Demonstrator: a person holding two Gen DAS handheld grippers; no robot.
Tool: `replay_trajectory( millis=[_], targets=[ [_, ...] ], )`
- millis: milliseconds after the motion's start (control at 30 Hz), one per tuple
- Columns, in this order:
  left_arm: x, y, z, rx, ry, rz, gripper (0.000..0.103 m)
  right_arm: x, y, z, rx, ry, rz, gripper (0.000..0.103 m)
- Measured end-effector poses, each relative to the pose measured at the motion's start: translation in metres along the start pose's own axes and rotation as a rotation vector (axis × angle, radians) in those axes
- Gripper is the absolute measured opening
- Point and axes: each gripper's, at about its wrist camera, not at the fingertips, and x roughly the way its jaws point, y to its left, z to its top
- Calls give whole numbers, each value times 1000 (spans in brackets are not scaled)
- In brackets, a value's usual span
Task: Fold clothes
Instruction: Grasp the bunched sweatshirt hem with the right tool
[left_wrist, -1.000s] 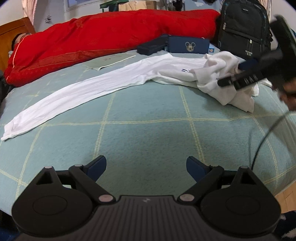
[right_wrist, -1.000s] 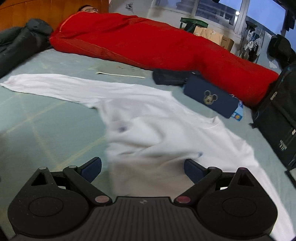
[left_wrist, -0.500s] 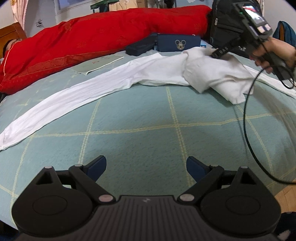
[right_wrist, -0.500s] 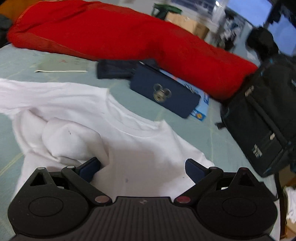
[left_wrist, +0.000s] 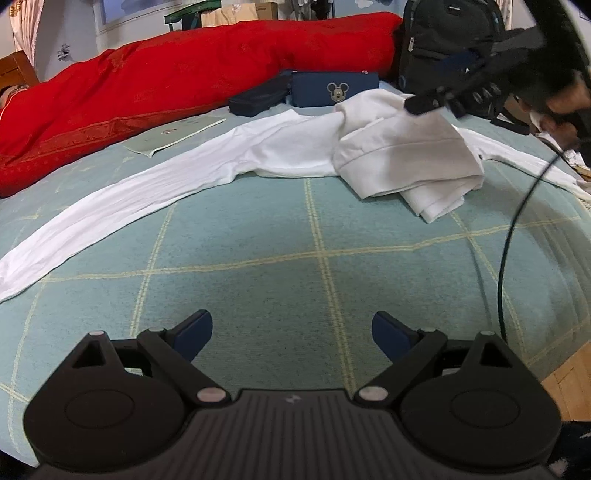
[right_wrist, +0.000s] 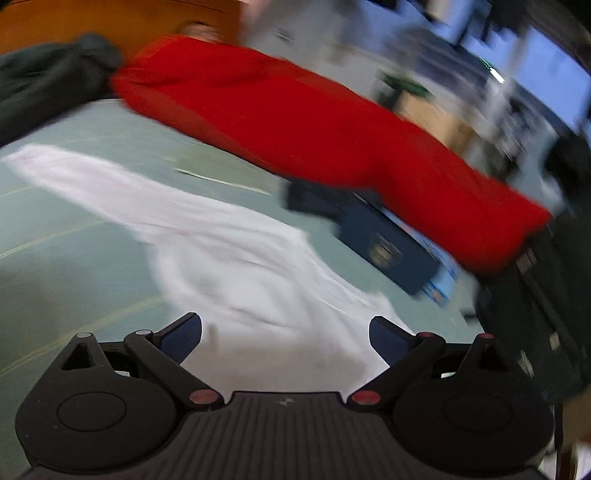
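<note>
On the bed (left_wrist: 295, 229), a white shirt (left_wrist: 399, 155) was spread; both the left gripper (left_wrist: 291, 332) and the right gripper (right_wrist: 284, 330) were held wide apart, empty.

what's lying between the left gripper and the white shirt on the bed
Nothing: in the left wrist view only bare teal checked bedspread stretches from the open left gripper up to the white shirt.

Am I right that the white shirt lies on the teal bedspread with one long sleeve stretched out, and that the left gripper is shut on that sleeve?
Not quite: the left wrist view shows the left gripper open over bare teal bedspread, holding nothing. The white shirt does lie there, one sleeve stretched out.
</note>
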Motion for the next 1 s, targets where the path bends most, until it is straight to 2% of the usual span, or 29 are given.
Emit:
replay_trajectory(
  millis=[33,100,133,200,267,467,567,667,700,800,1000],
  targets=[
    [-1,0,-1,-2,-2,-3,93,-4,14,0,-43,-13,46,94],
    [-3,3,-4,-12,-5,-7,93,-5,39,-3,-129,-14,135,77],
    [-4,4,-5,-16,-6,-9,93,0,52,-6,-176,0,169,74],
    [-6,6,-9,-23,-6,-12,93,15,73,-13,-265,33,187,66],
    [-7,8,-12,-28,-5,-14,93,31,85,-21,-351,56,160,65],
    [-8,11,-14,-33,-16,-36,93,60,98,-42,-607,125,-9,56],
    [-5,10,-13,-31,-15,-43,93,63,100,-44,-650,123,-60,31],
    [-5,8,-13,-25,-13,-43,93,60,99,-41,-620,102,-62,14],
    [-6,8,-13,-27,-15,-42,93,55,97,-37,-588,88,-49,12],
    [-8,8,-13,-31,-24,-34,93,41,90,-25,-487,46,-3,11],
    [-11,7,-11,-35,-44,-26,93,5,71,-3,-281,-10,171,11]
  ],
)
